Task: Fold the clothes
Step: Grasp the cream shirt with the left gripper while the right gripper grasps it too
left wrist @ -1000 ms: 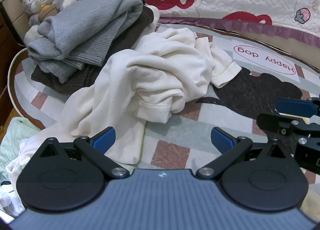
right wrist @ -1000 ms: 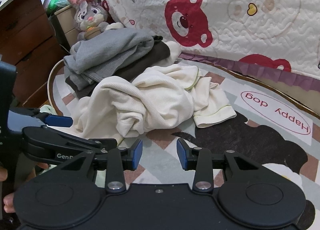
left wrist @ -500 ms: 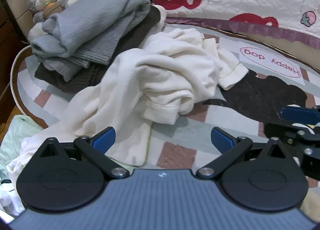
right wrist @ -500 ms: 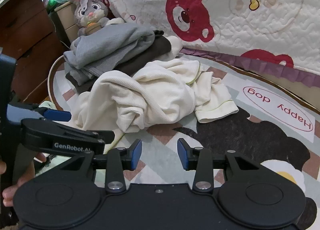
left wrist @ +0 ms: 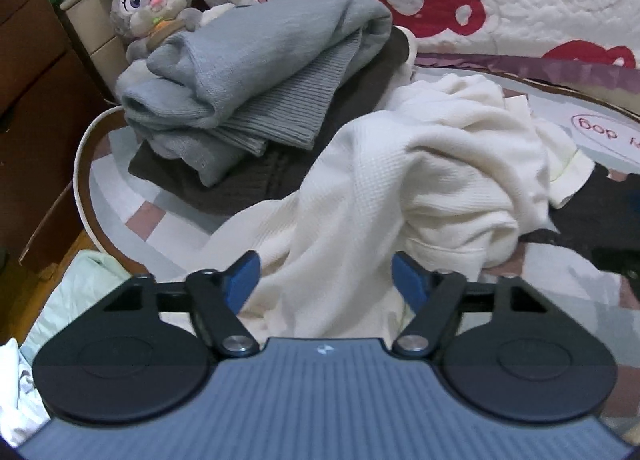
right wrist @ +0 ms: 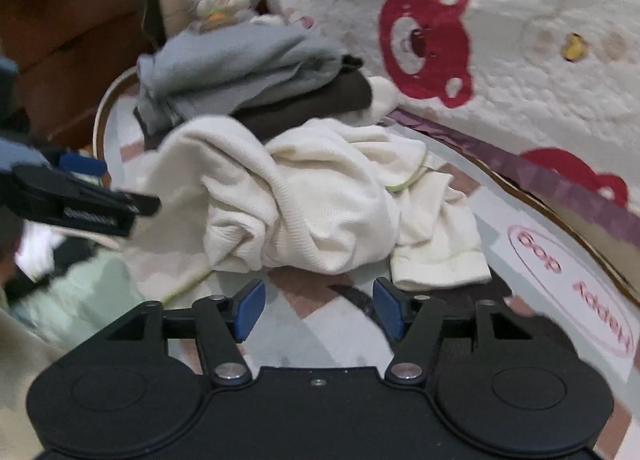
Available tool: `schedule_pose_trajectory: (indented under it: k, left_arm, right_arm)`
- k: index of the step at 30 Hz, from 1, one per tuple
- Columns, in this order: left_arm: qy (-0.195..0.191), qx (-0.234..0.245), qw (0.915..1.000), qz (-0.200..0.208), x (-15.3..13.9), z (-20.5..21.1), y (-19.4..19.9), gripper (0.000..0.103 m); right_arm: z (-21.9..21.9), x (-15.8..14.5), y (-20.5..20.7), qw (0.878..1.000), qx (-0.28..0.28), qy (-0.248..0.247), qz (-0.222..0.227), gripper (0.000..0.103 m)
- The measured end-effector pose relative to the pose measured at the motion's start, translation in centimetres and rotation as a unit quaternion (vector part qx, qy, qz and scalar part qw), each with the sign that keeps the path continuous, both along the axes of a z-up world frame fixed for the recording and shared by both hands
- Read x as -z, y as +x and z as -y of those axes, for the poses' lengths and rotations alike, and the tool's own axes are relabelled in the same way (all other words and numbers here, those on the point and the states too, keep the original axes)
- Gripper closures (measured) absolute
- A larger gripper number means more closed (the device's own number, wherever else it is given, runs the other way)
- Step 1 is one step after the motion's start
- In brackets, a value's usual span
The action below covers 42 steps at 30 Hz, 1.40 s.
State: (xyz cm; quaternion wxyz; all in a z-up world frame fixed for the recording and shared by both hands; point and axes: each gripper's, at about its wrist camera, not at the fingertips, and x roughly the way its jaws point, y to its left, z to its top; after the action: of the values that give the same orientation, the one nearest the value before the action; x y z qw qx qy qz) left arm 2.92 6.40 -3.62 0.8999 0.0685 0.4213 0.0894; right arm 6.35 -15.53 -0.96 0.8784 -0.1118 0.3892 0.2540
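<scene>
A crumpled cream waffle-knit garment (left wrist: 420, 180) (right wrist: 312, 200) lies in a heap on the round patterned mat (right wrist: 304, 336). My left gripper (left wrist: 326, 282) straddles the near, lower-left part of it. Its jaws are closing with the cream cloth between them, and the blue pads stand clear of the cloth on both sides. From the right wrist view the left gripper (right wrist: 80, 200) reaches in at the left edge of the heap. My right gripper (right wrist: 319, 310) hovers just before the heap's front. Its jaws are opening, with only mat between them.
A folded grey sweater (left wrist: 260, 72) (right wrist: 240, 56) lies on a dark brown garment (left wrist: 240, 188) behind the heap, with a plush rabbit (left wrist: 148, 8) beyond. A bear-print quilt (right wrist: 424, 40) rises at the back. Wooden drawers (left wrist: 32, 100) stand left. Pale green cloth (left wrist: 76, 284) lies off the mat.
Both grippers have come closer and lower toward the cream garment. The left jaws have narrowed and now have cloth between them. The right jaws have widened.
</scene>
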Motion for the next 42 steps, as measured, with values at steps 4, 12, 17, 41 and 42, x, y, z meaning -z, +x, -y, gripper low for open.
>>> schedule_pose_trajectory:
  k: [4,12,17,41,42]
  left_arm:
    - [-0.012,0.003,0.9999,0.003,0.7,-0.5,0.6,0.048]
    - [-0.023,0.0,0.9995,-0.022,3.2,-1.6,2.4,0.043]
    - [-0.044,-0.023,0.9976,-0.048,6.0,-3.3,3.9,0.03]
    - [-0.158,0.002,0.987,0.031,0.6,-2.1,-2.9,0.089]
    - [-0.158,0.004,0.987,0.029,0.5,-1.8,-3.2,0.089]
  right_arm:
    - [-1.7,1.4,2.4,0.999,-0.025,-0.015,0.013,0.038]
    - [-3.7,3.1,5.4,1.0,-0.025,0.0,0.01,0.038]
    - [-3.8,4.9,7.4,1.0,0.003,0.008,-0.019,0.036]
    - [1.3,-3.0,1.3,0.984,0.126,0.094,0.085,0.089]
    - [1.8,-3.3,0.9,0.983,0.131,0.094,0.091,0.089]
